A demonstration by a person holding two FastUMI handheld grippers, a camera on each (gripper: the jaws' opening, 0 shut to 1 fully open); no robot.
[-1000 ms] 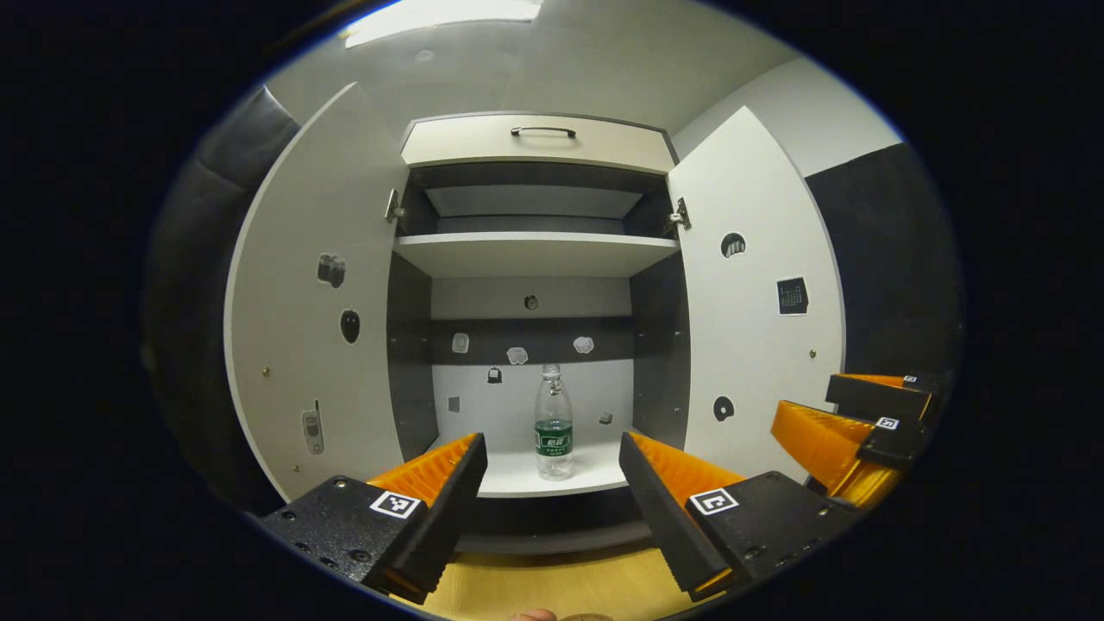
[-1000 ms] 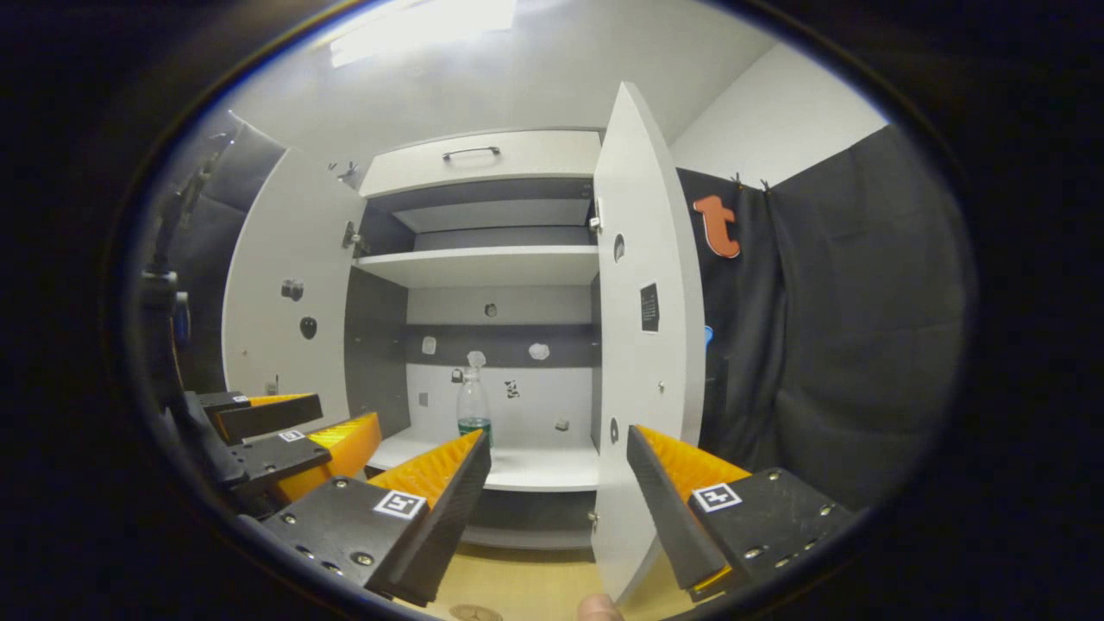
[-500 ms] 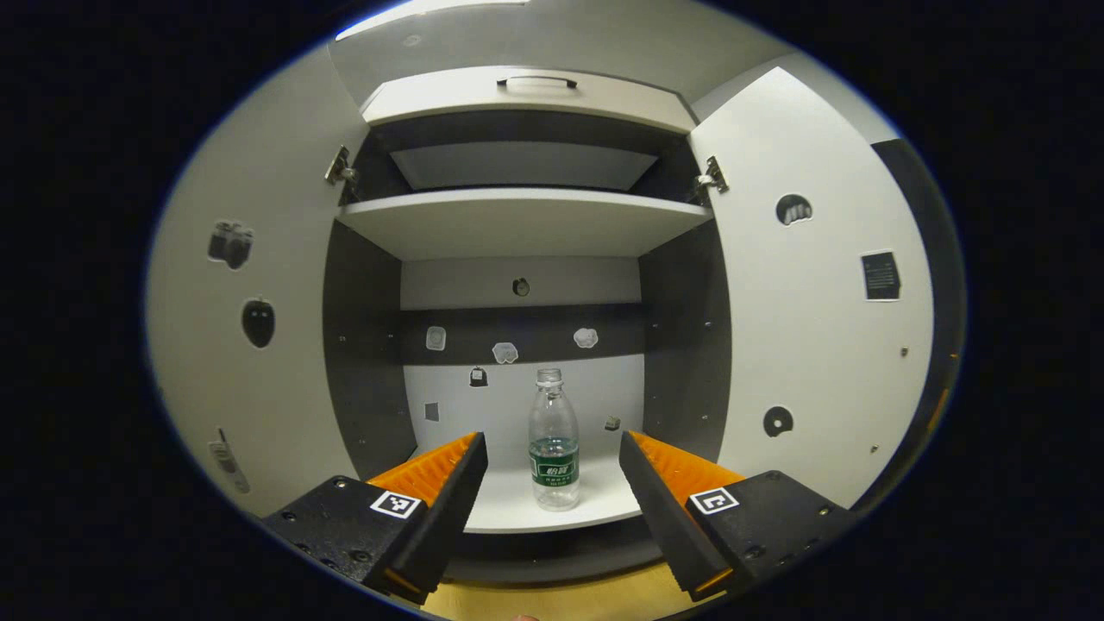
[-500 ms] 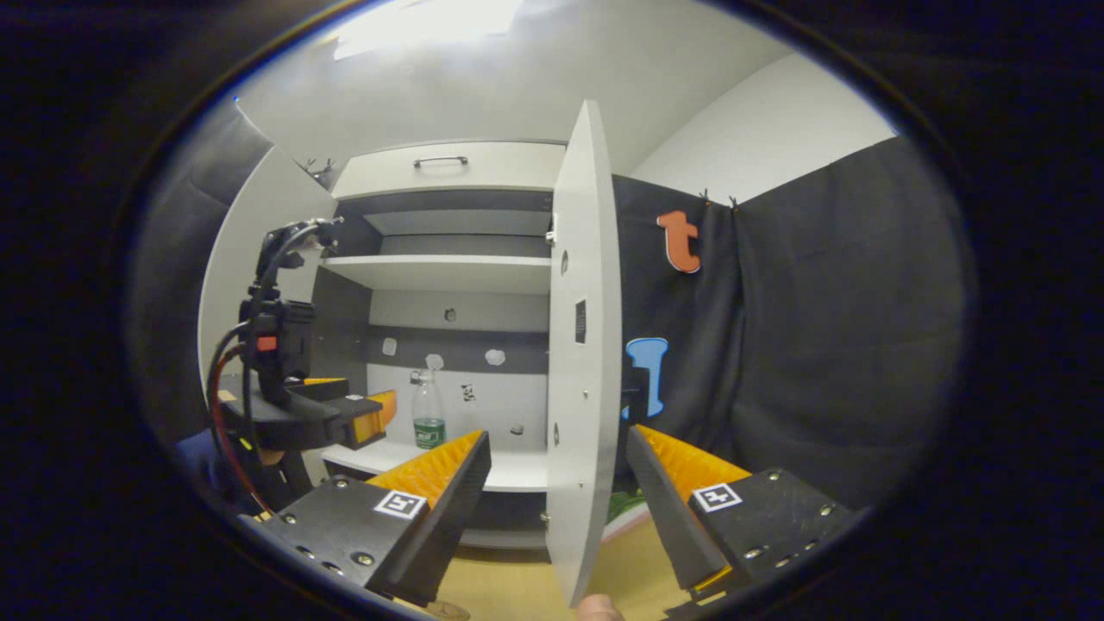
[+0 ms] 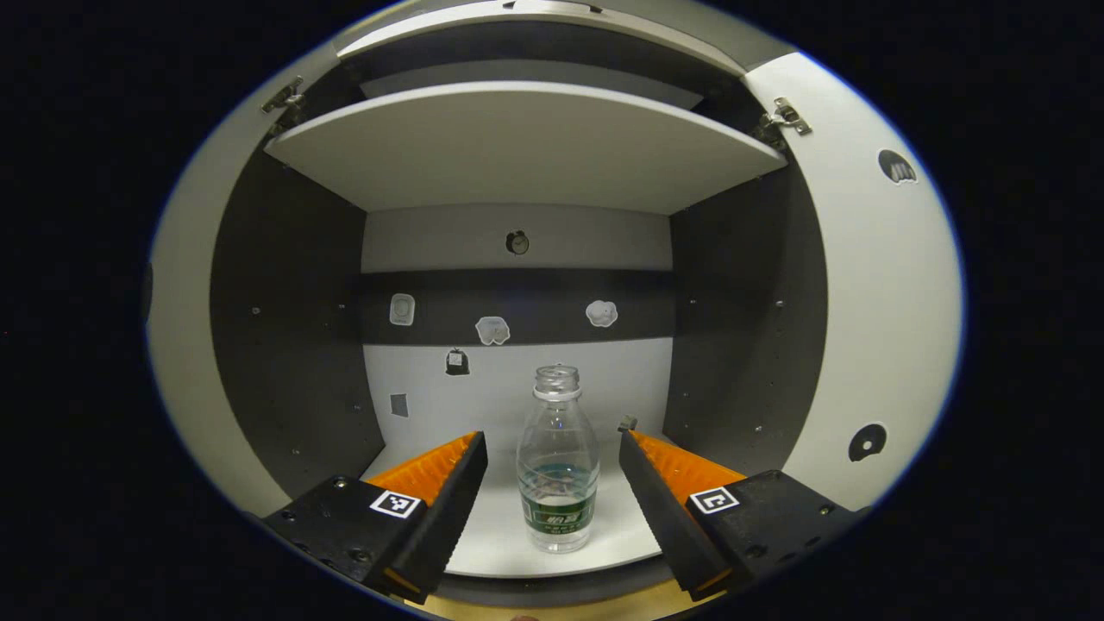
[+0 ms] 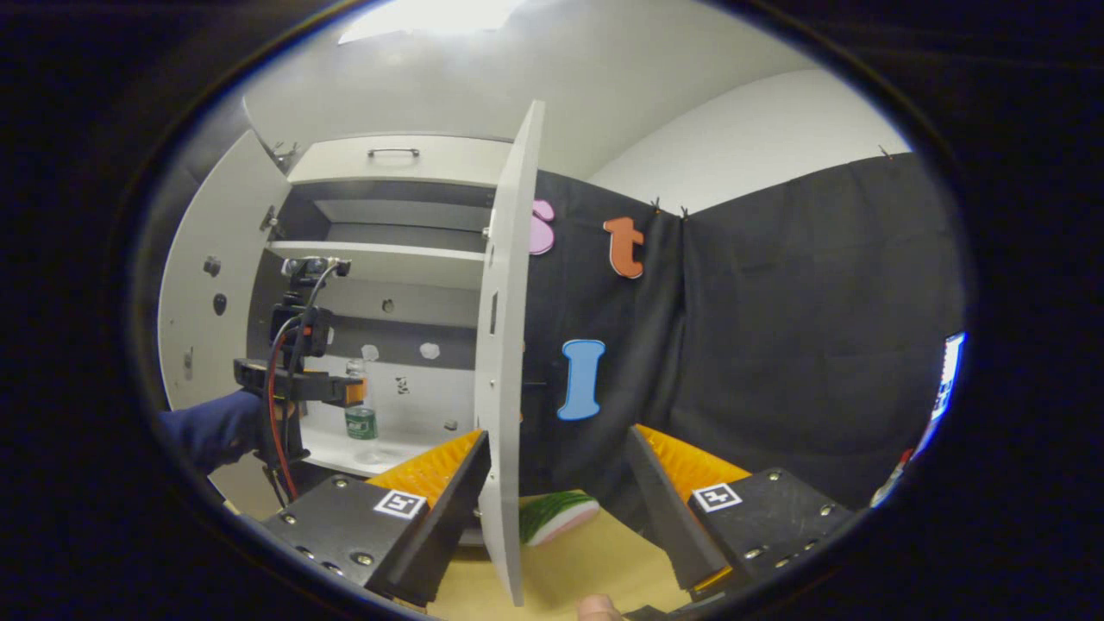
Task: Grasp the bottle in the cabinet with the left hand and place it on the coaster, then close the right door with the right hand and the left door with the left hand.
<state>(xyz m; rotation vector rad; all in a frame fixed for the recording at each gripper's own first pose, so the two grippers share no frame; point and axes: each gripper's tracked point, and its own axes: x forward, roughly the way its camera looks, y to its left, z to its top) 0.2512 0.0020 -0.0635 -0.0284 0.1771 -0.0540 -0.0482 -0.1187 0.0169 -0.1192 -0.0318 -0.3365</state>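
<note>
In the left gripper view, the left gripper (image 5: 552,492) points straight into the open cabinet (image 5: 293,345), at the level of the lower shelf (image 5: 492,543). Its two fingers are wide apart and they hold nothing. The bottle (image 5: 557,461) stands upright on this shelf, in line with the gap between the fingers. Neither finger touches it, and whether the tips have reached its sides I cannot tell. The bottle is clear, with a green label low on its body, and I see no cap on its neck. Above it the upper shelf (image 5: 526,155) crosses the cabinet, and some small stickers (image 5: 492,329) sit on the back wall.

In the right gripper view, the right gripper (image 6: 556,492) is held low, outside the cabinet, and looks along the edge of the right door (image 6: 504,345). This door stands open, nearly edge-on to the camera, and its lower part shows in the gap between the fingers. The fingers are spread wide and grip nothing; I cannot tell if either one touches the door. Farther left in this view, a hand in a dark blue sleeve (image 6: 211,427) holds the left gripper level in front of the lower shelf, close to the bottle. The left door (image 6: 203,293) is also open. A small green and pink object (image 6: 556,516) lies on the wooden table (image 6: 595,561) behind the right door.
</note>
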